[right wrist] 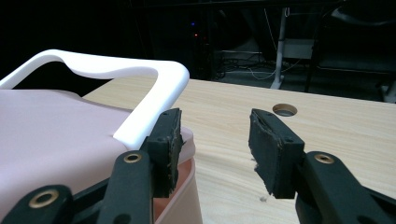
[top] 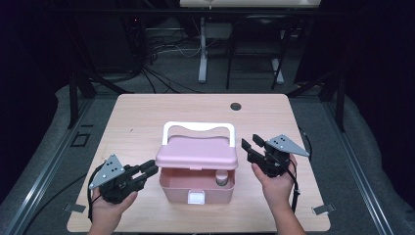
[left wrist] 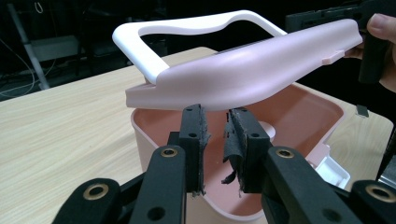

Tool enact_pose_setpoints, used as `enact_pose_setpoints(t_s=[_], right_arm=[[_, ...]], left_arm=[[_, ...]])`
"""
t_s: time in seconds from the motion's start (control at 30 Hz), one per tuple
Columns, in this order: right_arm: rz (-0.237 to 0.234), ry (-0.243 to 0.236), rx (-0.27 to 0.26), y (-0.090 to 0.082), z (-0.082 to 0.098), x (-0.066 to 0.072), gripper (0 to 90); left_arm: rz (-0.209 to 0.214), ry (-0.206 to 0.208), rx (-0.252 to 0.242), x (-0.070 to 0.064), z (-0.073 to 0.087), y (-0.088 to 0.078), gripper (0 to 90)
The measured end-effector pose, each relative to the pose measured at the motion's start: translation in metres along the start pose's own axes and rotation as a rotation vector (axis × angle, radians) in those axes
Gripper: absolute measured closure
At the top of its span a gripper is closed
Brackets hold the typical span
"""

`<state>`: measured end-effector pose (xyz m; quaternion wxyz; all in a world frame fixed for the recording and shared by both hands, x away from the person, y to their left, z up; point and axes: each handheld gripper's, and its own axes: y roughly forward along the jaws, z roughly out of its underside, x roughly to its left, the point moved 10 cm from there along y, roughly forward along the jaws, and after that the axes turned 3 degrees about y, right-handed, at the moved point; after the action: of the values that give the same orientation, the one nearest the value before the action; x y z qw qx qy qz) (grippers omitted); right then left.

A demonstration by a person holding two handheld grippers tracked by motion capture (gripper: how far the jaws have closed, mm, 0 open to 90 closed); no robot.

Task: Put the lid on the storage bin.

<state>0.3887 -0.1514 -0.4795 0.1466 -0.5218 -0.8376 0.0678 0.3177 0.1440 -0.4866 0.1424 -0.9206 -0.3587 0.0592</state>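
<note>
The pink plastic box's lid (top: 196, 152) sits half lifted. Both claws, left gripper (top: 147, 170) and right gripper (top: 250, 144), are apart, holding nothing, so it could drop shut.

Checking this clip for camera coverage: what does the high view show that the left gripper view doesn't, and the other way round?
High view alone: a small bottle standing in the pink box's right front corner, the round hole in the table, and the left gripper's position at the box's left wall.

Left gripper view alone: the worn, fraying pads, with an empty gap between them, just outside the box wall under the raised lid.

Both: the box, its tilted lid, white handle and white latch.
</note>
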Motion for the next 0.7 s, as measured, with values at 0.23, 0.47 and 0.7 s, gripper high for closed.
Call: enact_pose_setpoints(t_s=[0.23,0.47,0.7], right_arm=[[0.0,0.004,-0.004,0.0,0.0,0.0,53.3],[-0.001,0.005,-0.002,0.0,0.0,0.0,53.1],[-0.001,0.008,-0.002,0.0,0.0,0.0,52.9]], left_arm=[[0.008,0.001,0.005,-0.001,0.005,0.0,76.3],[0.021,-0.002,0.024,-0.002,0.01,-0.002,76.4],[0.027,-0.009,0.03,-0.004,0.017,-0.001,76.4]])
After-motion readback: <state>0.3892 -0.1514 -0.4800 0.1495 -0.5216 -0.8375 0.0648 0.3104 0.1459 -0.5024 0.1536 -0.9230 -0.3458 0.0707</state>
